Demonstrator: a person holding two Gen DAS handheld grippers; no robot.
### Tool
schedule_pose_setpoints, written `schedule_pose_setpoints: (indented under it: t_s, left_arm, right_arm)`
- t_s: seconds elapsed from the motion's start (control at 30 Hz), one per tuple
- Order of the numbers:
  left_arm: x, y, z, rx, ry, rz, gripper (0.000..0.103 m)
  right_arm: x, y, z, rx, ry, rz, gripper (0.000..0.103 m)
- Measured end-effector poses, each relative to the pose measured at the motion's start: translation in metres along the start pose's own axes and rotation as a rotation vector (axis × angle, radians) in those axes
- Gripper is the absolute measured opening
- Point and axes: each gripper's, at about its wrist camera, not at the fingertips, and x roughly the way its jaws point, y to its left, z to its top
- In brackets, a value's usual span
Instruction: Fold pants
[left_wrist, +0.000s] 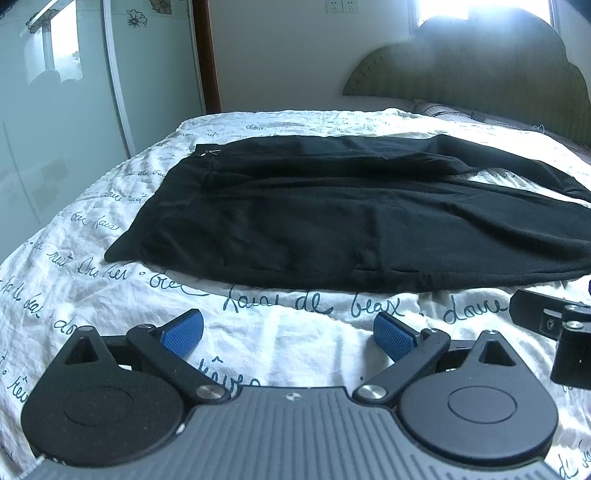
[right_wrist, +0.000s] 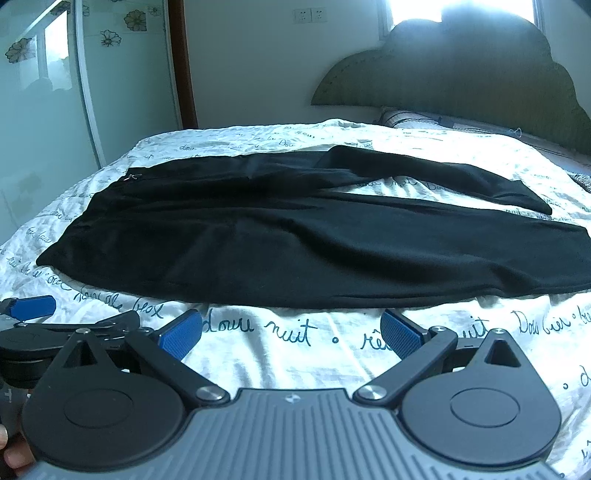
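Note:
Black pants (left_wrist: 332, 221) lie spread flat across the bed, waist to the left, legs running right. They also show in the right wrist view (right_wrist: 295, 240), where the two legs part at the right. My left gripper (left_wrist: 290, 334) is open and empty, low over the sheet just short of the pants' near edge. My right gripper (right_wrist: 291, 334) is open and empty too, at the same distance from the near edge. The left gripper also shows at the left edge of the right wrist view (right_wrist: 33, 314), and part of the right gripper shows at the right edge of the left wrist view (left_wrist: 554, 325).
The bed has a white cover with dark handwriting (left_wrist: 258, 350). A green padded headboard (left_wrist: 480, 74) and a pillow (right_wrist: 424, 118) are at the far right. A glass sliding wardrobe door (left_wrist: 55, 110) stands to the left of the bed.

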Motion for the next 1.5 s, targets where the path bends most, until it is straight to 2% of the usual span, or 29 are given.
schedule_pose_setpoints:
  t_s: [0.5,0.63,0.77,0.83,0.9,0.97,1.03,1.1,1.13,1.3,1.4,1.5]
  left_arm:
    - [0.0,-0.002,0.0,0.001,0.0,-0.004,0.1]
    - [0.0,-0.002,-0.002,-0.001,0.002,-0.021,0.1]
    - [0.002,0.003,0.002,-0.01,0.021,-0.061,0.1]
    - [0.004,0.01,0.008,-0.026,0.032,-0.08,0.1]
    - [0.005,0.019,0.015,-0.043,0.023,-0.089,0.099]
    - [0.006,0.03,0.024,-0.056,0.007,-0.099,0.1]
    - [0.008,0.042,0.033,-0.087,-0.012,-0.07,0.1]
    - [0.01,0.055,0.042,-0.122,-0.042,-0.019,0.1]
    - [0.013,0.061,0.047,-0.131,-0.044,-0.001,0.1]
    - [0.032,0.089,0.069,-0.138,0.01,0.009,0.1]
    - [0.048,0.102,0.081,-0.143,0.036,0.021,0.1]
    - [0.066,0.117,0.095,-0.165,0.063,0.053,0.1]
  right_arm:
    - [-0.002,0.001,-0.003,-0.003,0.0,0.015,0.103]
    - [-0.001,0.002,-0.001,-0.015,0.004,0.019,0.103]
    - [0.002,0.002,0.017,-0.061,-0.007,0.067,0.103]
    - [0.002,0.0,0.037,-0.098,-0.058,0.146,0.103]
    - [0.003,0.001,0.059,-0.157,-0.154,0.216,0.103]
    - [0.006,0.007,0.082,-0.261,-0.272,0.237,0.103]
    - [0.024,0.021,0.105,-0.41,-0.291,0.185,0.103]
    - [0.061,0.036,0.132,-0.51,-0.215,0.123,0.103]
    - [0.081,0.039,0.144,-0.529,-0.171,0.125,0.103]
    - [0.182,0.044,0.202,-0.491,-0.001,0.362,0.103]
    - [0.237,0.052,0.223,-0.494,-0.01,0.482,0.103]
    - [0.291,0.067,0.237,-0.508,0.074,0.584,0.103]
